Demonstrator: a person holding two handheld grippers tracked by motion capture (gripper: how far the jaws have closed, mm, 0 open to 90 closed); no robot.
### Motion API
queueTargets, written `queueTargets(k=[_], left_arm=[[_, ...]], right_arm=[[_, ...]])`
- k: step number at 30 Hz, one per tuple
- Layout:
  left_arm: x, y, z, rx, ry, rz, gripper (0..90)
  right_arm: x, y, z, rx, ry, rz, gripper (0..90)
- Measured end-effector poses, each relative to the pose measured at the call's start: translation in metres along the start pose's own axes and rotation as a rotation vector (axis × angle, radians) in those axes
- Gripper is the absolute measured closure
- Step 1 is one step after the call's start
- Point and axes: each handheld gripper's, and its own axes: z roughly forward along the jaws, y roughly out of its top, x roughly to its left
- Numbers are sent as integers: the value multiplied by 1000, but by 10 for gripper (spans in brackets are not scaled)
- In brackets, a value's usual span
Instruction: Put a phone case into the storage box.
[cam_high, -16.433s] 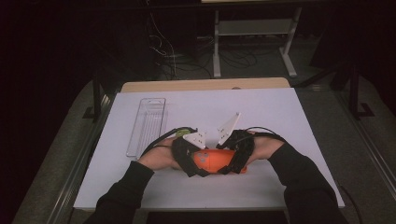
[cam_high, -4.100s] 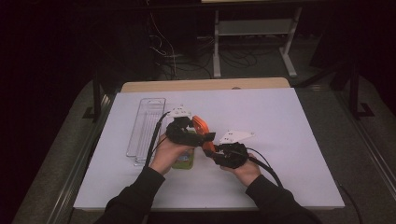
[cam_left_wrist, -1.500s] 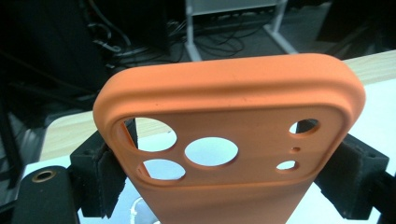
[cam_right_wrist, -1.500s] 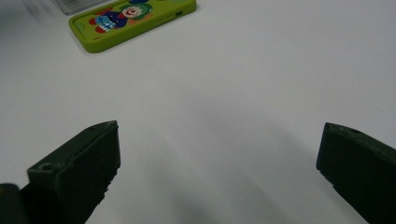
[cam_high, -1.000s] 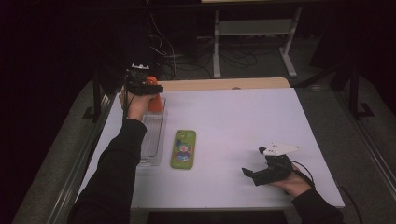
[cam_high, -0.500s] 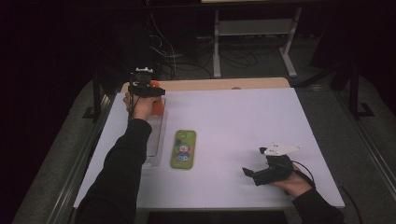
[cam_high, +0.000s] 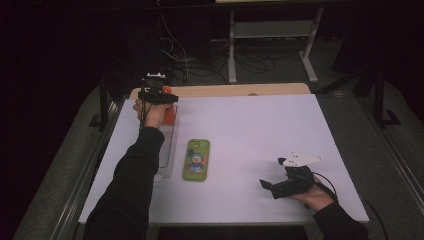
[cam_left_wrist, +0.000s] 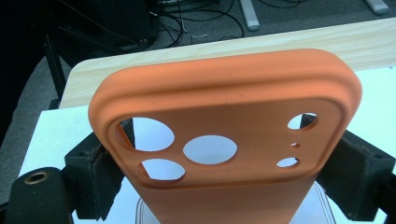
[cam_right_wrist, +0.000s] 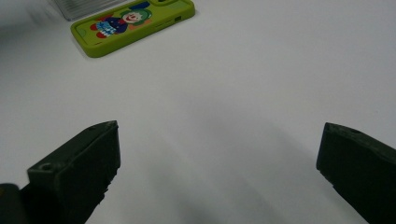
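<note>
Covering most of the table, a white rectangular sheet (cam_high: 260, 145) is seen from the high view, and along its left edge a long clear plastic tray (cam_high: 166, 150) is laid with its long axis running away from the person. Over the tray's far end the orange silicone phone case (cam_left_wrist: 224, 135) is held upright, camera-hole end up, clamped across its width by the left gripper (cam_high: 159, 96), whose jaws are pressed on both side edges. The case is judged to be about to go down into the tray directly beneath it. A green phone case with a cartoon clown print (cam_high: 196, 159) lies flat just beside the tray. Well apart, the right gripper (cam_high: 270, 186) is rested with jaws spread wide and empty.
</note>
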Motion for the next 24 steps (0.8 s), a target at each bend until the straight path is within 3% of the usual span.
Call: queueTargets(k=[7, 11, 15, 24], left_arm=[[1, -1, 4, 2, 4, 5, 44], [4, -1, 2, -9, -20, -3, 0], [8, 2, -7, -40, -46, 7, 0], [20, 4, -32, -39, -108, 7, 0]], right_arm=[[0, 0, 0, 0, 2, 0, 0], [0, 0, 0, 0, 0, -3, 0], [-1, 0, 0, -2, -1, -2, 0], [0, 0, 0, 1, -1, -4, 0]])
